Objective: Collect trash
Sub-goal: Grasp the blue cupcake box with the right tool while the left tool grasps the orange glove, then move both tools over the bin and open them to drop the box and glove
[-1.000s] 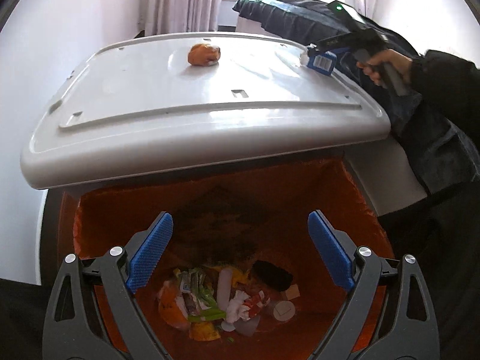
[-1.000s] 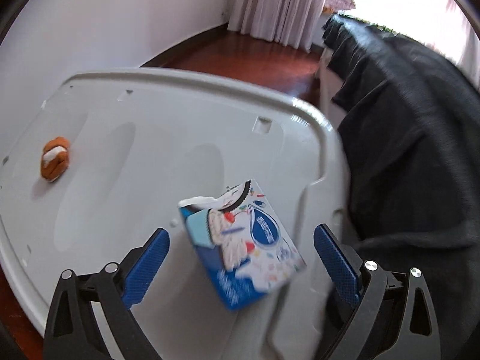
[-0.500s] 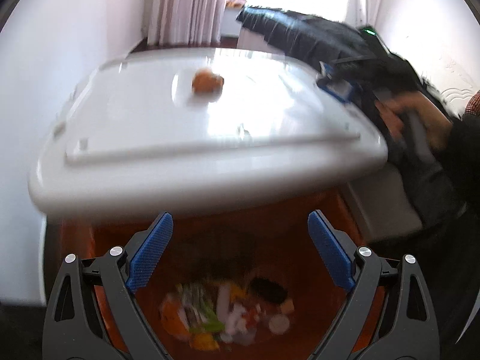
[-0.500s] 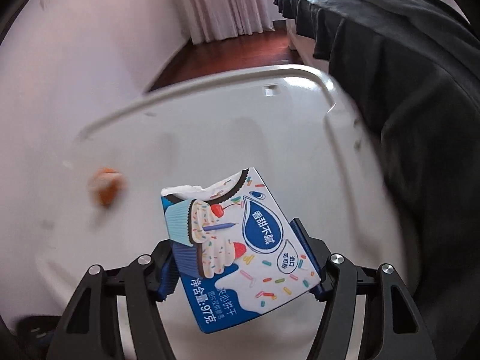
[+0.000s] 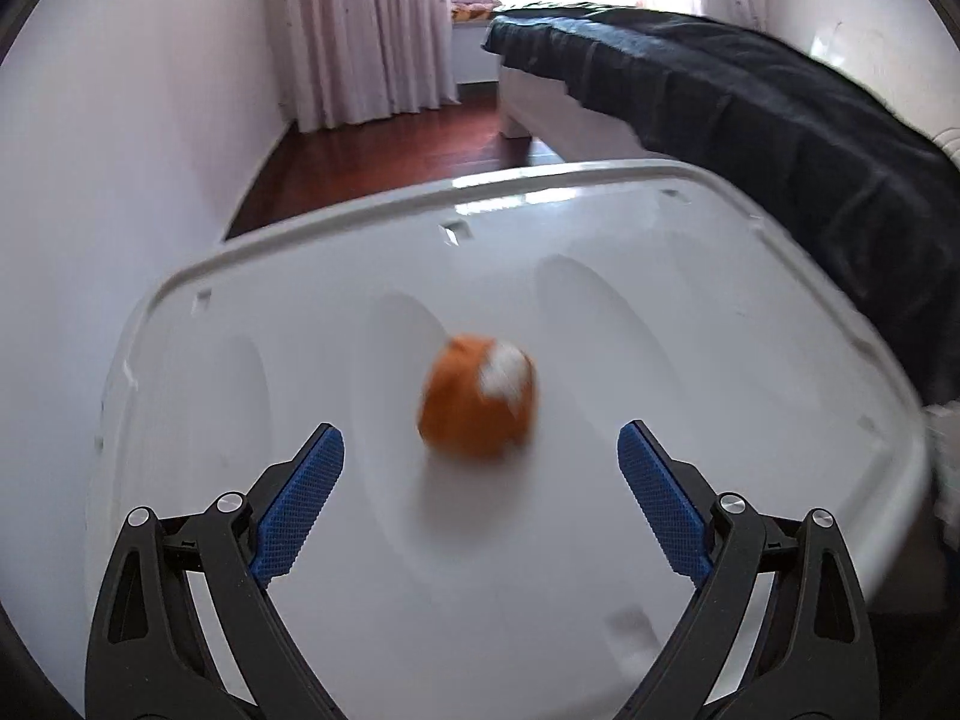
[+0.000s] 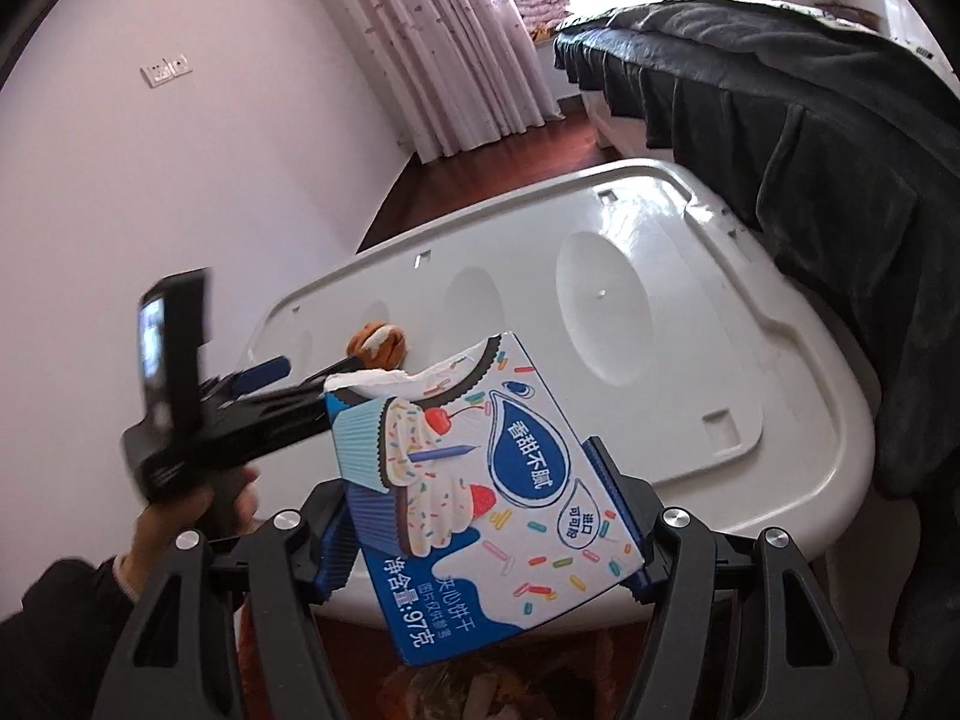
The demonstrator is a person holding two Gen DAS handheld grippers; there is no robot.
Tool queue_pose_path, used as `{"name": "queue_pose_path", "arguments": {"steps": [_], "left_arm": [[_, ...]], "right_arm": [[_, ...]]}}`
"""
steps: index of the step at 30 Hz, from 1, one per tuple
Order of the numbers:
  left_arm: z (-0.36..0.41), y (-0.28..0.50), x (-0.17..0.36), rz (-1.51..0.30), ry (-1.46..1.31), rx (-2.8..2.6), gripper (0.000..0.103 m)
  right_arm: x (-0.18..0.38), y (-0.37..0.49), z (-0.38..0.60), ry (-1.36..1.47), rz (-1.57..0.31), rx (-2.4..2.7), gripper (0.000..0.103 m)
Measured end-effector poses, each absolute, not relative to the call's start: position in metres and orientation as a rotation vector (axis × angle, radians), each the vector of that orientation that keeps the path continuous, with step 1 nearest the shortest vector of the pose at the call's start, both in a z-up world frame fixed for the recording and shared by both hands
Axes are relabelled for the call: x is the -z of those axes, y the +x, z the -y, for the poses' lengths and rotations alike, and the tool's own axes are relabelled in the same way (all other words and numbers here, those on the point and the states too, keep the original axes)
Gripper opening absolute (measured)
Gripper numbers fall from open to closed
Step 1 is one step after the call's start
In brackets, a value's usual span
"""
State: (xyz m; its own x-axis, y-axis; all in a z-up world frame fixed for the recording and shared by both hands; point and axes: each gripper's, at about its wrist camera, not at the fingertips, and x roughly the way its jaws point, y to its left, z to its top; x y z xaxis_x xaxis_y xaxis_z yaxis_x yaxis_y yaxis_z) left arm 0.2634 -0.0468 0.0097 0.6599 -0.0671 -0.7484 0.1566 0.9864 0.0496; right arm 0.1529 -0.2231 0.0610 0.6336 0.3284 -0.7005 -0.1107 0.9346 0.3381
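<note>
An orange crumpled piece of trash [image 5: 477, 402] lies on the white bin lid [image 5: 690, 360]. My left gripper [image 5: 480, 492] is open, its blue pads on either side of the trash and just short of it. My right gripper [image 6: 480, 516] is shut on a blue and white cookie box [image 6: 474, 480] and holds it above the lid's near edge. In the right wrist view the left gripper [image 6: 288, 387] reaches toward the orange trash [image 6: 378, 342] on the lid [image 6: 660, 360]. The bin's orange liner [image 6: 480, 684] shows just below the box.
A bed with a dark cover [image 5: 750, 96] stands to the right of the lid and overhangs it [image 6: 810, 150]. A white wall [image 5: 120, 150] is on the left. Curtains [image 5: 366, 30] and red wood floor [image 5: 390, 150] lie beyond.
My left gripper rose from over the open bin to the lid and now straddles the orange trash. My right gripper closed on the cookie box and lifted it back toward the bin.
</note>
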Motion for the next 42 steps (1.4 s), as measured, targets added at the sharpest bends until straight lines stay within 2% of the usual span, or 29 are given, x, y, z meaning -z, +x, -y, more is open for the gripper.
{"name": "queue_pose_path", "arguments": {"steps": [5,6,7,8,10,15,24,29,36,42], "left_arm": [[0.055,0.300,0.015,-0.890,0.127,0.082,0.090],[0.058,0.305,0.021,-0.901,0.136,0.069,0.087],[0.058,0.308,0.025,-0.909,0.142,0.060,0.070],[0.059,0.311,0.030,-0.928,0.141,0.066,0.064],[0.054,0.312,0.030,-0.911,0.078,0.097,0.043],[0.059,0.305,0.029,-0.890,0.094,0.090,0.030],[0.049,0.289,0.018,-0.873,0.102,0.032,0.026],[0.039,0.263,-0.010,-0.843,0.102,0.000,0.026],[0.030,0.186,-0.061,-0.801,0.071,-0.023,0.026],[0.016,0.110,-0.079,-0.803,0.016,-0.013,0.026]], "right_arm": [[-0.064,0.163,0.221,0.296,-0.836,-0.262,0.066],[-0.065,0.165,0.220,0.298,-0.830,-0.260,0.066],[-0.065,0.167,0.219,0.296,-0.828,-0.263,0.066],[-0.065,0.168,0.218,0.292,-0.826,-0.262,0.066],[-0.065,0.168,0.216,0.288,-0.824,-0.256,0.066],[-0.060,0.172,0.217,0.317,-0.841,-0.245,0.066],[-0.061,0.172,0.220,0.335,-0.831,-0.204,0.066],[-0.060,0.172,0.222,0.352,-0.838,-0.191,0.066],[-0.062,0.163,0.212,0.356,-0.843,-0.231,0.066],[-0.069,0.124,0.203,0.276,-0.806,-0.244,0.066]]}}
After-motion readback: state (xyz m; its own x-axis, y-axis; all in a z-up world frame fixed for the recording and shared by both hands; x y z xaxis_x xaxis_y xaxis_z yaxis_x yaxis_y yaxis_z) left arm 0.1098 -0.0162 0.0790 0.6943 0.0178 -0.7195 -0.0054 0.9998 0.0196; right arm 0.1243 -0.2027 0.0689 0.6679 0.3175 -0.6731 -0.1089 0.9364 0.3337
